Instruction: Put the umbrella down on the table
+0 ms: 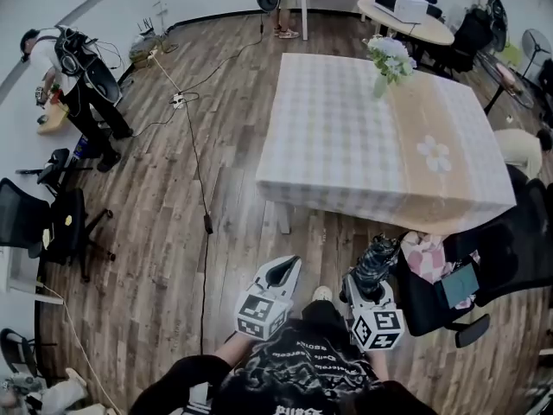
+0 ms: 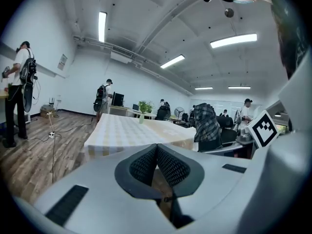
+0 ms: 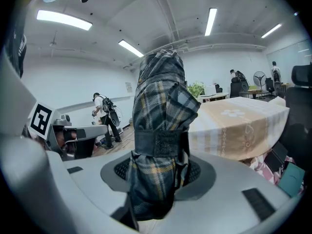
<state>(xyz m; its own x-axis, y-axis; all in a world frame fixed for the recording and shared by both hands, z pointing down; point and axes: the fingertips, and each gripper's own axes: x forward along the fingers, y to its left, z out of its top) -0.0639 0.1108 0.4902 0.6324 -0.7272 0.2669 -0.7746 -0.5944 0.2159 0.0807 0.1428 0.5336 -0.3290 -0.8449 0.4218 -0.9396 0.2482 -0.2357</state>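
Note:
A folded plaid umbrella [image 3: 158,130] stands upright between the jaws of my right gripper [image 3: 158,172], which is shut on its lower part; a dark strap wraps its middle. In the head view the right gripper [image 1: 378,271] carries the umbrella [image 1: 378,258] just short of the table's [image 1: 346,145] near edge. The table wears a checked cloth with a beige runner. My left gripper [image 1: 281,275] is beside it on the left, pads pressed together with nothing between them [image 2: 157,165]. From the left gripper view the umbrella [image 2: 207,123] shows to the right of the table [image 2: 126,130].
A vase of flowers [image 1: 389,59] stands at the table's far edge. A black chair [image 1: 492,266] with pink cloth and a teal book sits near the table's right corner. A cable [image 1: 200,180] runs across the wooden floor. A person [image 1: 78,85] stands far left.

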